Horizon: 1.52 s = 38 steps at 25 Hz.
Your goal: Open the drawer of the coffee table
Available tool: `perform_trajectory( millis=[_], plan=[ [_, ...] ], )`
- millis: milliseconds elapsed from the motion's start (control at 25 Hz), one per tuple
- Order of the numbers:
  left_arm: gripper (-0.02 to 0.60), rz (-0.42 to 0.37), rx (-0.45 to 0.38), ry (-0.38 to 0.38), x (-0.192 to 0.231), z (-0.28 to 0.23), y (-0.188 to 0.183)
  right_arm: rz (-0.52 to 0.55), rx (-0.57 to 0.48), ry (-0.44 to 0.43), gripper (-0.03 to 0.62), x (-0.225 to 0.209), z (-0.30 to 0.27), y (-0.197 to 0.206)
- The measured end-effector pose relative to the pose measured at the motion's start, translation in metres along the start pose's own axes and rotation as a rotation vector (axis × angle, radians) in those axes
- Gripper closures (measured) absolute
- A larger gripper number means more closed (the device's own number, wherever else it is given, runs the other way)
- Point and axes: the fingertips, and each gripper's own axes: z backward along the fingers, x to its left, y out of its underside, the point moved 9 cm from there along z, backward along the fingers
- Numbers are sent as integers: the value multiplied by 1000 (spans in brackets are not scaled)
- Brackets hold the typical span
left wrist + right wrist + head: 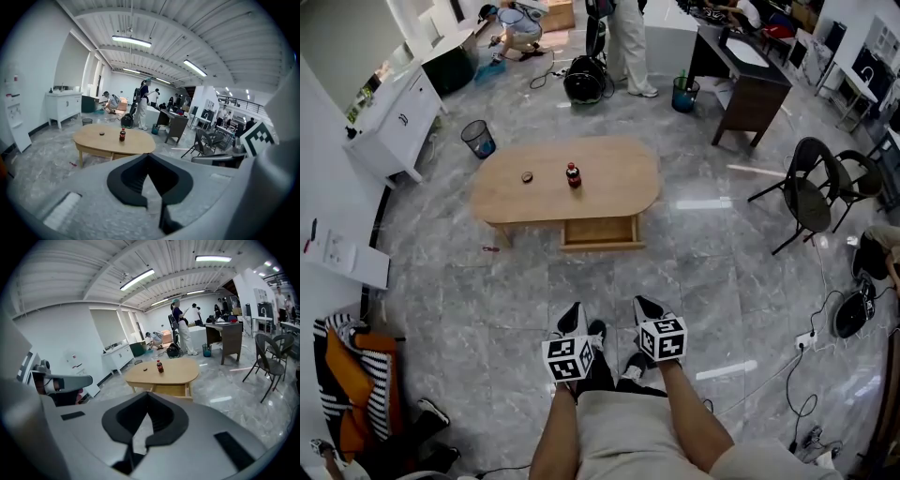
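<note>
Distant coffee table (614, 183) in all views

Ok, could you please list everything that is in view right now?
coffee table: one, light wood, middle of the floor
drawer: one, light wood, pulled out on the table's near side
bottle: one, dark with red label, upright on the table
small round thing: one, dark, on the table left of the bottle
bin: one, dark, floor past the table's left end
cabinet: one, white, left wall
chairs: two, black, right of the table
people: two, far side, one standing, one crouching
left tool: one, black jaws shut, empty, held low ahead
right tool: one, black jaws shut, empty, beside the left tool
</note>
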Motion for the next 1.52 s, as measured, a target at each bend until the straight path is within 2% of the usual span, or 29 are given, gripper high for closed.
perform_trajectory(
  millis=[120,360,680,1120,1520],
  plan=[
    [572,21,26,28,-5,2,1,-10,13,-22,579,2,4,0],
    [572,-21,75,14,-9,-2,-3,-3,16,-21,579,8,14,-4],
    [572,-44,83,48,-19,-4,-7,-30,21,-23,580,-2,19,0],
    [572,-36,86,82,-27,0,-5,3,9,-16,580,-5,28,-2],
    [572,-41,84,83,-32,-1,-1,13,-20,-8,580,-8,32,-2]
  ],
)
